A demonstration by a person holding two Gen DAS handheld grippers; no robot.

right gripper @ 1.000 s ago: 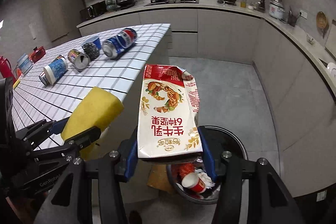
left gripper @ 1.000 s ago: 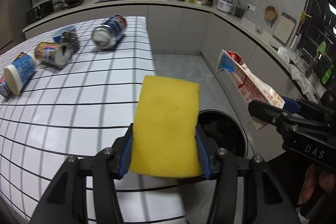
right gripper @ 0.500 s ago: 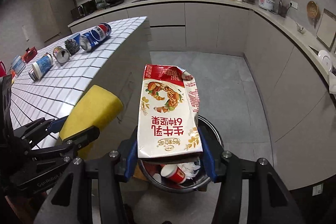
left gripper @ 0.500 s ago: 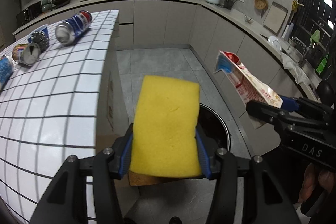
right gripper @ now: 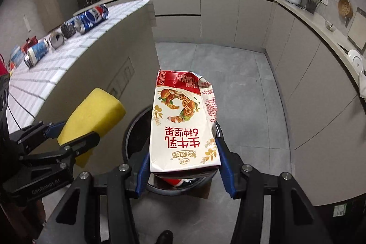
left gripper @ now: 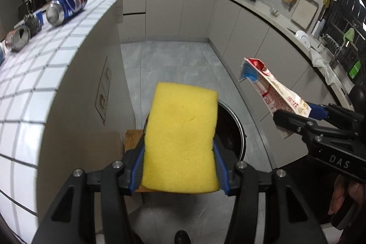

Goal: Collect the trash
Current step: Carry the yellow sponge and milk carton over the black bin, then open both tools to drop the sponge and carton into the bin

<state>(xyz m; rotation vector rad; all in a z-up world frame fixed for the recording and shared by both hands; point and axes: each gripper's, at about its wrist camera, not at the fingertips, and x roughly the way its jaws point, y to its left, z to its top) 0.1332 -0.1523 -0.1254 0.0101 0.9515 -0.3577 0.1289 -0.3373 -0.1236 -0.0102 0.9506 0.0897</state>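
Yellow sponge point(left gripper: 180, 141) clamped between the blue pads of the left gripper point(left gripper: 179, 166); crumpled milk carton point(right gripper: 184, 127) pinched in the right gripper point(right gripper: 183, 166). Both hang over the round trash bin point(right gripper: 131, 129) on the floor, just off the tiled worktop's point(left gripper: 34, 74) end, where a Pepsi can point(left gripper: 66, 7) and what seem other cans lie.

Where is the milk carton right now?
The milk carton is clamped in the right gripper, held above the round trash bin on the floor, right of the yellow sponge.
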